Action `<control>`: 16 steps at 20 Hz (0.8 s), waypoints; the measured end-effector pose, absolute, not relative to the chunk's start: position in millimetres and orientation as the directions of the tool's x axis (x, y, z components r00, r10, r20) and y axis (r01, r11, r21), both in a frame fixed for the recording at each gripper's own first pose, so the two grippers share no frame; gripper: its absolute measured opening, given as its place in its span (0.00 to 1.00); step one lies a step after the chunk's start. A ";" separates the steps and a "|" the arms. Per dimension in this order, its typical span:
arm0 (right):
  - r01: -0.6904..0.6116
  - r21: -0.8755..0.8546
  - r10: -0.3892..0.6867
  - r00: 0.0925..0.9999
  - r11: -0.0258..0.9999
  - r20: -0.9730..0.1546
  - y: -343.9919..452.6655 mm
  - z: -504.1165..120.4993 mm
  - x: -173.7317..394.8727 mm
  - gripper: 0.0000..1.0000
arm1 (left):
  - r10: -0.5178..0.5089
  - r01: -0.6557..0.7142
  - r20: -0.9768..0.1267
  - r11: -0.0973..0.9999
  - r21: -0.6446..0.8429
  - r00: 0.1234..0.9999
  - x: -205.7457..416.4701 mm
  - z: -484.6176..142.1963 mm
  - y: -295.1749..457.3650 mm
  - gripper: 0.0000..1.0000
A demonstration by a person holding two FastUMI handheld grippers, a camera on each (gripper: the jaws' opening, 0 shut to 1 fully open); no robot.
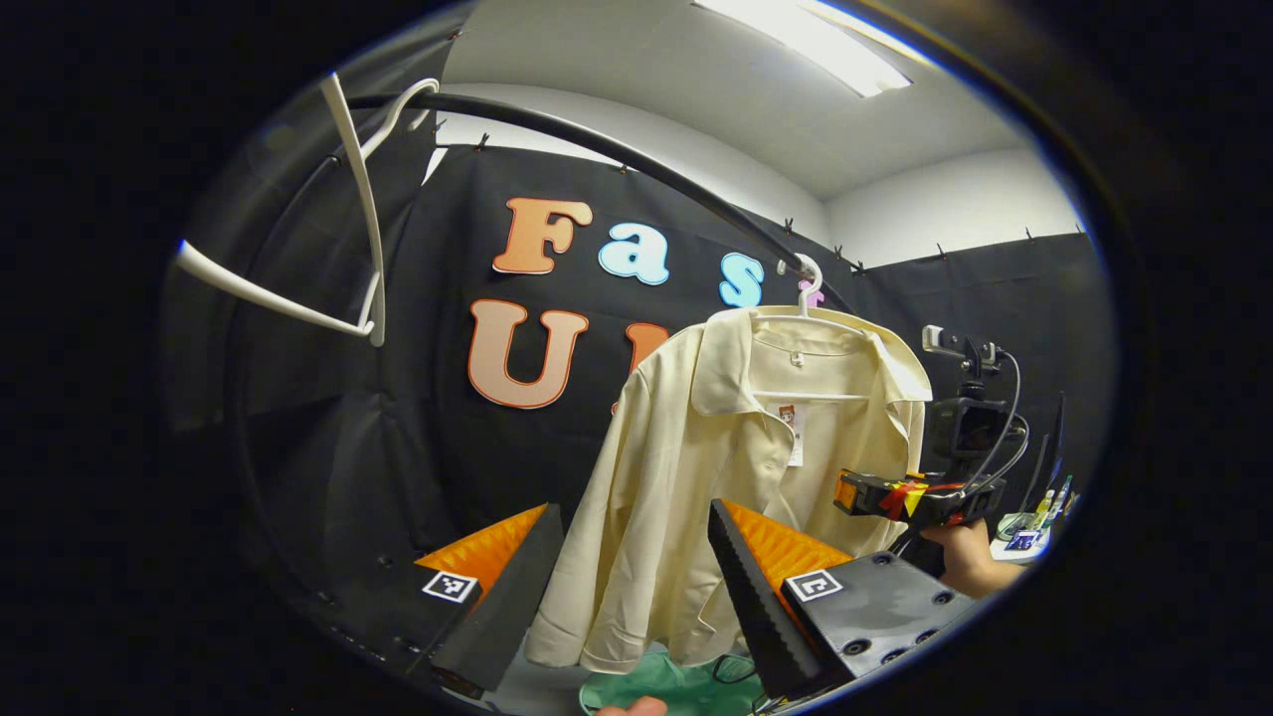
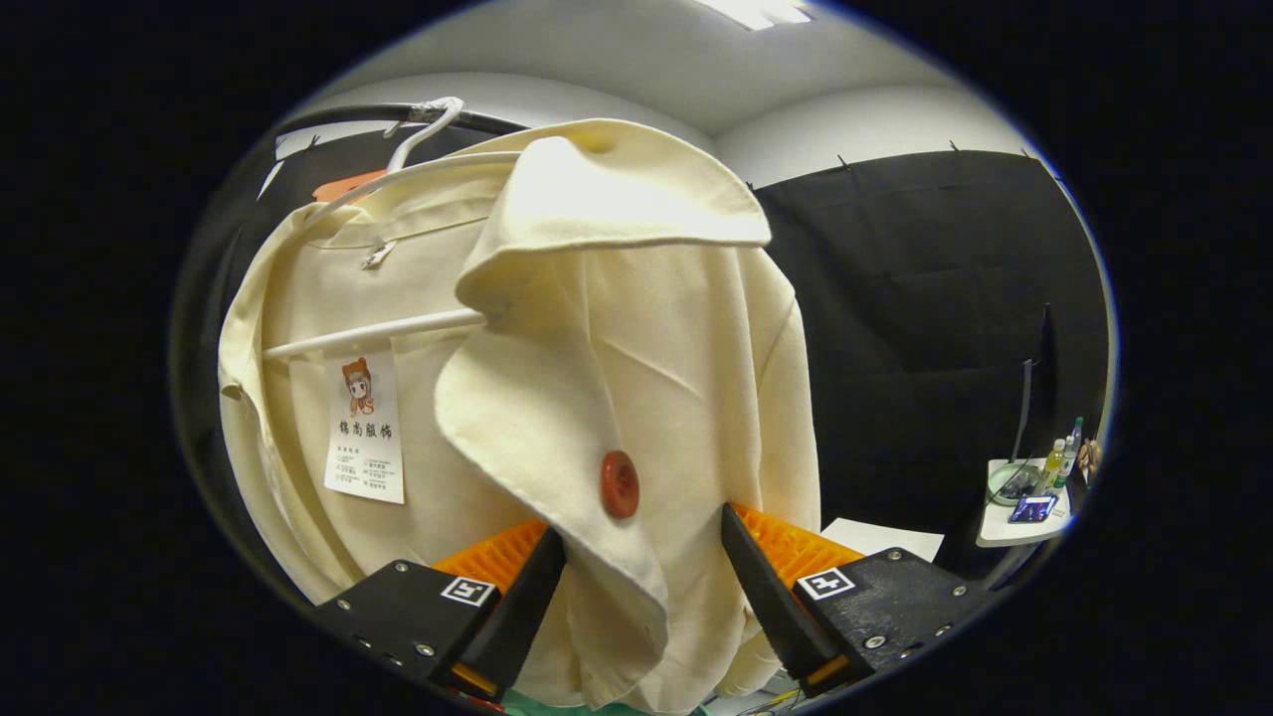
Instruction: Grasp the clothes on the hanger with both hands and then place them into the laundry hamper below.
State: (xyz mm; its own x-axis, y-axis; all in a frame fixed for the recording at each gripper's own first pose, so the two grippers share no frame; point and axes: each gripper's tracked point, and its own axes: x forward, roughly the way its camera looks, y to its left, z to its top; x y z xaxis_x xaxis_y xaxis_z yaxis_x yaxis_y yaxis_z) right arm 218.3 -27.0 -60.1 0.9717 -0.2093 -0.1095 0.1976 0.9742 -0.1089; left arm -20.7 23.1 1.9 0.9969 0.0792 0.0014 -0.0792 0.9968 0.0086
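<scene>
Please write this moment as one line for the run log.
stage: approach | cream jacket: on white hanger | left gripper: jaws open, short of jacket | right gripper: jaws open around front panel | green hamper: below

Left view farther — shirt [image 1: 736, 467] shared

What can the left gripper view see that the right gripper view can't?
The left gripper view has an empty white plastic hanger on the rail, the right gripper held by a hand, and something green below the jacket. The right gripper view has the jacket's round reddish button close up, between its open fingers. Both share the cream cloth jacket on its white hanger, the black curved rail and the paper tag.
</scene>
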 end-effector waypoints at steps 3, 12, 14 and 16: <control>0.224 -0.132 -0.239 0.965 0.965 -0.107 -40.7 -57.9 216.5 0.83 | 0.068 -0.068 0.010 0.998 0.009 0.998 -15.3 3.2 21.4 0.97; 0.125 -0.112 -0.140 0.982 0.986 -0.130 -49.9 -47.6 173.7 0.14 | -0.093 0.093 0.002 0.995 -0.026 0.996 25.8 -10.9 -25.1 0.94; 0.115 -0.128 -0.129 0.985 0.985 -0.112 -52.0 -39.2 162.4 0.08 | -0.147 0.146 -0.007 0.989 -0.032 0.989 44.3 -16.9 -44.1 0.97; 0.097 -0.123 -0.111 0.988 0.988 -0.111 -53.3 -35.1 154.7 0.07 | -0.182 0.181 -0.006 0.983 -0.022 0.983 64.4 -22.4 -61.5 0.97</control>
